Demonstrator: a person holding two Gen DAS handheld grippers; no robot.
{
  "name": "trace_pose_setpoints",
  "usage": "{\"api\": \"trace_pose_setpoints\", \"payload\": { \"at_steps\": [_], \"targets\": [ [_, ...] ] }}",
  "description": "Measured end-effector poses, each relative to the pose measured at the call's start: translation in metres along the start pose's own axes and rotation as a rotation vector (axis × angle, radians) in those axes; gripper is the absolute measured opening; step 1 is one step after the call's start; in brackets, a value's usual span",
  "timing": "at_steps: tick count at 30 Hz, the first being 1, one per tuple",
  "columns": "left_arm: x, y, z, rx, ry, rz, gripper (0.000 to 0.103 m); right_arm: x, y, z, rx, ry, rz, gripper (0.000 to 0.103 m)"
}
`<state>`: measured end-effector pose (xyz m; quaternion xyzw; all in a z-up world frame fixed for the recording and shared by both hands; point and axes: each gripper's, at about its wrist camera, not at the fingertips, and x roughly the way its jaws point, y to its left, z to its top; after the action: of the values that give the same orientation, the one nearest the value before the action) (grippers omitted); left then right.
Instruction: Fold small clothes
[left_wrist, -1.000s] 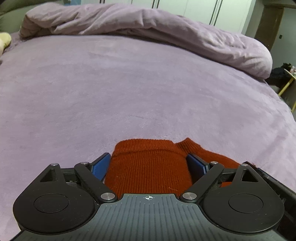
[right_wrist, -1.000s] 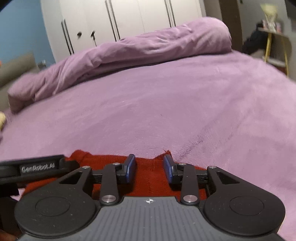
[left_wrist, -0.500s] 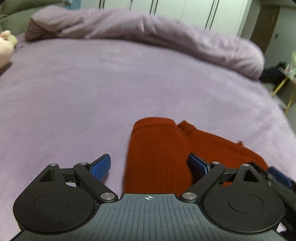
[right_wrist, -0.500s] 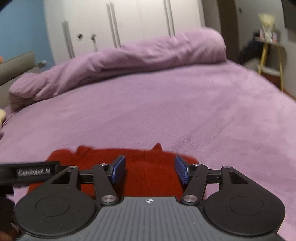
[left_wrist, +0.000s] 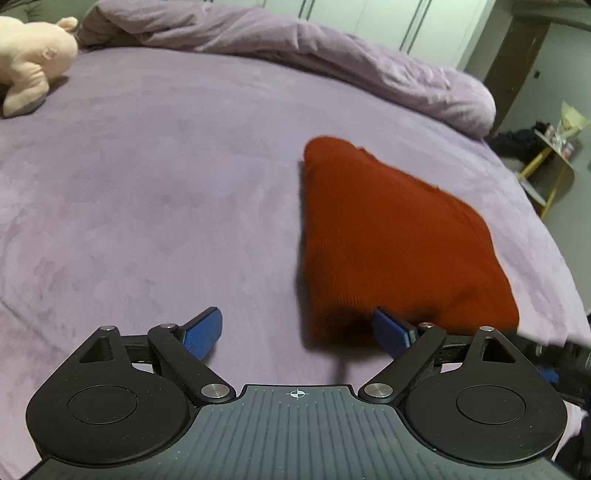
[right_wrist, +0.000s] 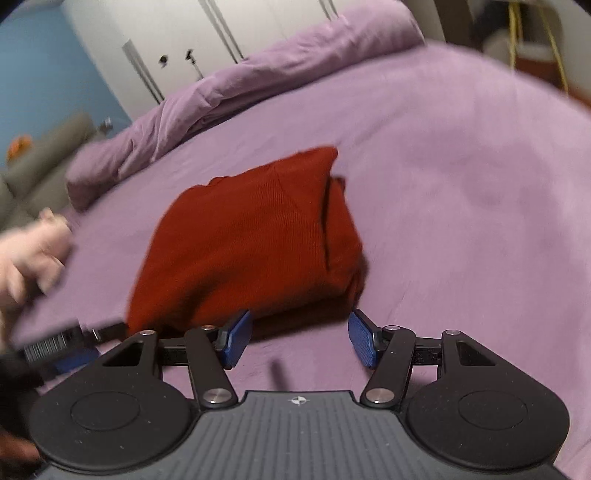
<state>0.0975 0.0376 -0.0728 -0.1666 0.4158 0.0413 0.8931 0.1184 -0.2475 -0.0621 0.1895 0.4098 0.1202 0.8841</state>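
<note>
Rust-red knit, one folded garment (left_wrist: 391, 236), lies on the purple bedspread (left_wrist: 155, 192). One pink plush toy (left_wrist: 29, 59) sits far left. Two grippers: left gripper (left_wrist: 295, 334) spread, its jaws closing on nothing; right gripper (right_wrist: 297, 339) spread, empty.

Dim, even indoor light; no glare. Strong fisheye bending at all edges. Right wrist view: motion blur heavy from 7 to 11 o'clock. Left wrist view sharper, red garment (left_wrist: 391, 236) edges smeared. Soft dark shadow under garment's near edge at 6 o'clock.
</note>
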Motion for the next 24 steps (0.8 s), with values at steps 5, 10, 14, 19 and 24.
{"api": "trace_pose_setpoints", "payload": {
  "at_steps": [5, 10, 14, 19, 24],
  "targets": [
    [-0.004, -0.016, 0.0, 0.019, 0.01, 0.002, 0.089, 0.011, -0.014, 0.002, 0.274, 0.053, 0.188, 0.052],
    [0.005, -0.038, 0.0, 0.12, 0.026, 0.068, 0.089, 0.041, -0.009, 0.005, 0.417, 0.103, 0.232, 0.035],
    [0.016, -0.036, 0.002, 0.124, 0.054, 0.095, 0.089, 0.057, -0.011, 0.001, 0.527, 0.13, 0.251, 0.012],
    [0.023, -0.025, 0.007, 0.102, 0.053, 0.129, 0.089, 0.054, -0.015, -0.001, 0.562, 0.124, 0.304, 0.007],
    [0.023, -0.015, 0.009, 0.07, 0.052, 0.118, 0.089, 0.05, -0.033, -0.002, 0.662, 0.108, 0.383, 0.007]
  ]
}}
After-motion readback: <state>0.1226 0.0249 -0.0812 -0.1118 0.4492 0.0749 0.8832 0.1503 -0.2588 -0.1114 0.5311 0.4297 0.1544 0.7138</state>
